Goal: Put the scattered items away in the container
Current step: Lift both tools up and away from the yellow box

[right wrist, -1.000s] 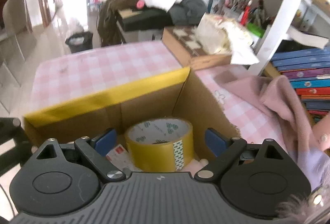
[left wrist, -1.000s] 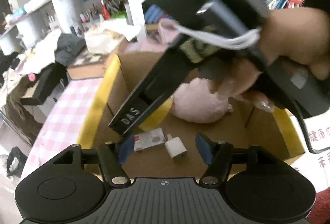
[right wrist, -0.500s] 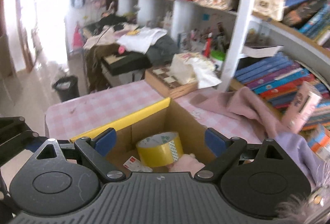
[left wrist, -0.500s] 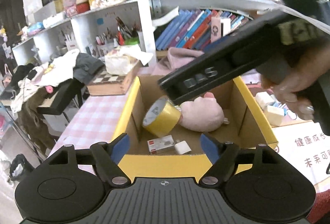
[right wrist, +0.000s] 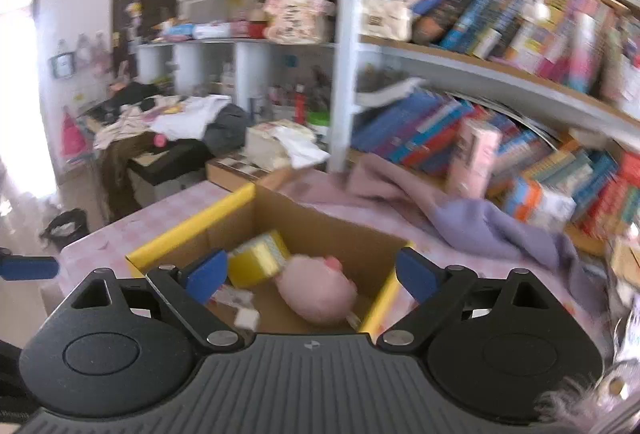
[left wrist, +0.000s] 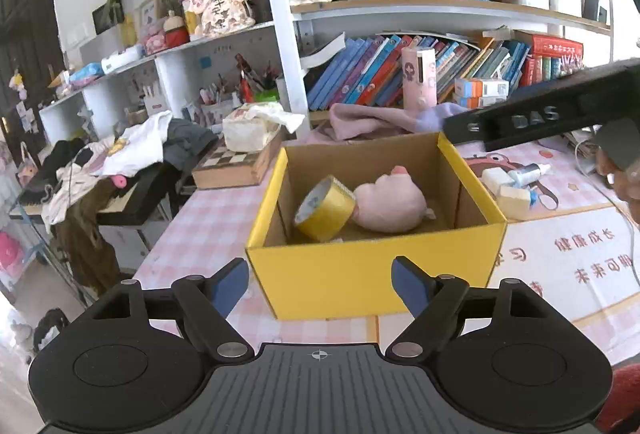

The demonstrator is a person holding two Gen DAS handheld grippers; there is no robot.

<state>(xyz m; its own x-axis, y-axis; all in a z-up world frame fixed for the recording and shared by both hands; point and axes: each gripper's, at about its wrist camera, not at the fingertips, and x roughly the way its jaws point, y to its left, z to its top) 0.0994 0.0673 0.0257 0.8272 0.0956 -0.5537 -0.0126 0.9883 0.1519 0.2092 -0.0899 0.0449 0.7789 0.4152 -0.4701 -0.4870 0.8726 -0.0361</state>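
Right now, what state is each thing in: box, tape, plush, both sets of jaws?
Yellow box: open-topped, upright.
Tape roll: inside, tilted against left wall.
Pink plush: inside, beside tape.
Left gripper: jaws just opening, empty.
Right gripper: jaws open, empty.

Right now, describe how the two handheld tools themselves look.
Each is matte black plastic with a ribbed grey top plate bearing a small crosshair mark, two round side housings and silver pivot screws. The left tool and the right tool both end in blue pads. Seen from the left wrist, the right tool's black finger carries raised lettering. A red sleeve shows at the corner.
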